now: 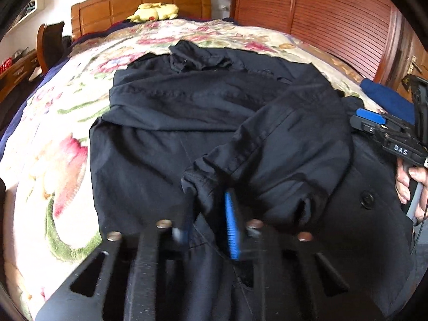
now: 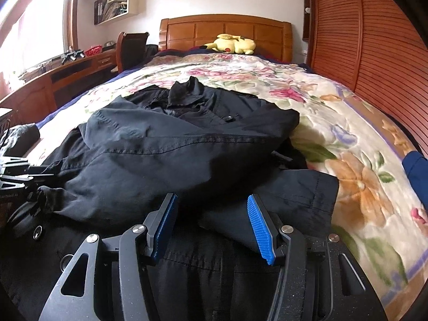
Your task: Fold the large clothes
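A large black coat (image 1: 187,107) lies spread on the floral bedspread (image 1: 61,123), collar toward the headboard. One sleeve is folded across its body, and the sleeve cuff (image 1: 206,184) sits between the blue pads of my left gripper (image 1: 208,227), which is shut on it. In the right wrist view the coat (image 2: 160,147) fills the middle. My right gripper (image 2: 212,224) hovers over its lower right part with the jaws apart and nothing pressed between the pads. That right gripper (image 1: 369,123) also shows at the coat's right edge, held by a hand (image 1: 406,182).
A yellow plush toy (image 2: 230,44) rests by the wooden headboard (image 2: 224,29). Slatted wooden wardrobe doors (image 2: 374,53) run along the bed's right side. A desk (image 2: 67,69) and a chair (image 2: 131,48) stand to the left. A blue garment (image 2: 417,176) lies at the bed's right edge.
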Motion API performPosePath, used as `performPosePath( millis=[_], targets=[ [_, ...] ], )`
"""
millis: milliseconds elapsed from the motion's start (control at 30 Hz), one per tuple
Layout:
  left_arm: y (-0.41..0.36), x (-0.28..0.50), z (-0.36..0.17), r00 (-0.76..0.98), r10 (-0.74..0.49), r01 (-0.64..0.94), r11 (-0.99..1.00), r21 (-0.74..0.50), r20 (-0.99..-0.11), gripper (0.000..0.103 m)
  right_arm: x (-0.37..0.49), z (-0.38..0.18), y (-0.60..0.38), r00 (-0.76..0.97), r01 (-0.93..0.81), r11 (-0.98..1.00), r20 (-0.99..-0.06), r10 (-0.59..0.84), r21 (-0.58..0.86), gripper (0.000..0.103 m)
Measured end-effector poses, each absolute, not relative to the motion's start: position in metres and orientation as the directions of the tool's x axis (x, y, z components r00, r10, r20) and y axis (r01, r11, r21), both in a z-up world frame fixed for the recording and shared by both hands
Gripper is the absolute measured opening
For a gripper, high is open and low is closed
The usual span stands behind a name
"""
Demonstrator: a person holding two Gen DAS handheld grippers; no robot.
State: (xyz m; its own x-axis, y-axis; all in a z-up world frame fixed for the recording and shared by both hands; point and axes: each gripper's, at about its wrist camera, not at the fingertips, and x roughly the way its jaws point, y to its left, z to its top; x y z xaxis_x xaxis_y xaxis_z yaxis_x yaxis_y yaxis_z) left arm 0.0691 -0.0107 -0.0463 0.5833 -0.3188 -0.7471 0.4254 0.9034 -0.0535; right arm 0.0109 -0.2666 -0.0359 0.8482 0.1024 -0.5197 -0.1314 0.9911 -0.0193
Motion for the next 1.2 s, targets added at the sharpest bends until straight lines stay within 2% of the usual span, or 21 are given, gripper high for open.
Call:
performPosePath(
  millis=[133, 267, 500, 633, 800, 1000, 1067, 1133, 1200],
  targets=[
    [-0.006, 0.059, -0.031, 0.626, -0.334, 0.426, 0.903, -0.050, -0.704, 0.010, 0.009, -0.036, -0.270, 0.853, -0.123, 0.992, -0.513, 0.102, -0.007, 0.056],
    [0.008, 0.044, -0.010, 0.692, -0.343, 0.402, 0.914, -0.055, -0.635, 0.008, 0.008, -0.036, -0.273, 0.856, -0.112, 0.994, -0.508, 0.100, 0.008, 0.056],
    [0.052, 0.014, 0.023, 0.801, -0.272, 0.294, 0.955, -0.045, -0.533, 0.007, 0.011, -0.038, -0.280, 0.849, -0.084, 0.996, -0.521, 0.089, 0.032, 0.056],
    [0.075, 0.013, 0.023, 0.810, -0.248, 0.253, 0.965, -0.065, -0.531, 0.007, 0.013, -0.038, -0.277, 0.844, -0.076, 0.997, -0.531, 0.077, 0.025, 0.056],
    [0.088, 0.026, 0.011, 0.793, -0.218, 0.213, 0.974, -0.077, -0.568, 0.008, 0.018, -0.038, -0.273, 0.835, -0.074, 0.997, -0.546, 0.063, 0.003, 0.056],
    [0.084, 0.017, 0.009, 0.796, -0.206, 0.213, 0.975, -0.057, -0.569, 0.022, 0.021, -0.040, -0.274, 0.829, -0.080, 0.997, -0.556, 0.067, 0.001, 0.056],
    [0.085, 0.013, 0.009, 0.800, -0.215, 0.217, 0.974, -0.064, -0.561, 0.029, 0.022, -0.040, -0.276, 0.828, -0.081, 0.997, -0.557, 0.069, 0.002, 0.056],
    [0.087, 0.010, 0.010, 0.800, -0.236, 0.230, 0.970, -0.082, -0.551, 0.042, 0.022, -0.040, -0.275, 0.828, -0.082, 0.997, -0.557, 0.069, 0.003, 0.056],
    [0.086, 0.003, 0.011, 0.793, -0.259, 0.249, 0.964, -0.095, -0.551, 0.043, 0.022, -0.040, -0.276, 0.827, -0.083, 0.997, -0.557, 0.071, 0.003, 0.056]
  ],
)
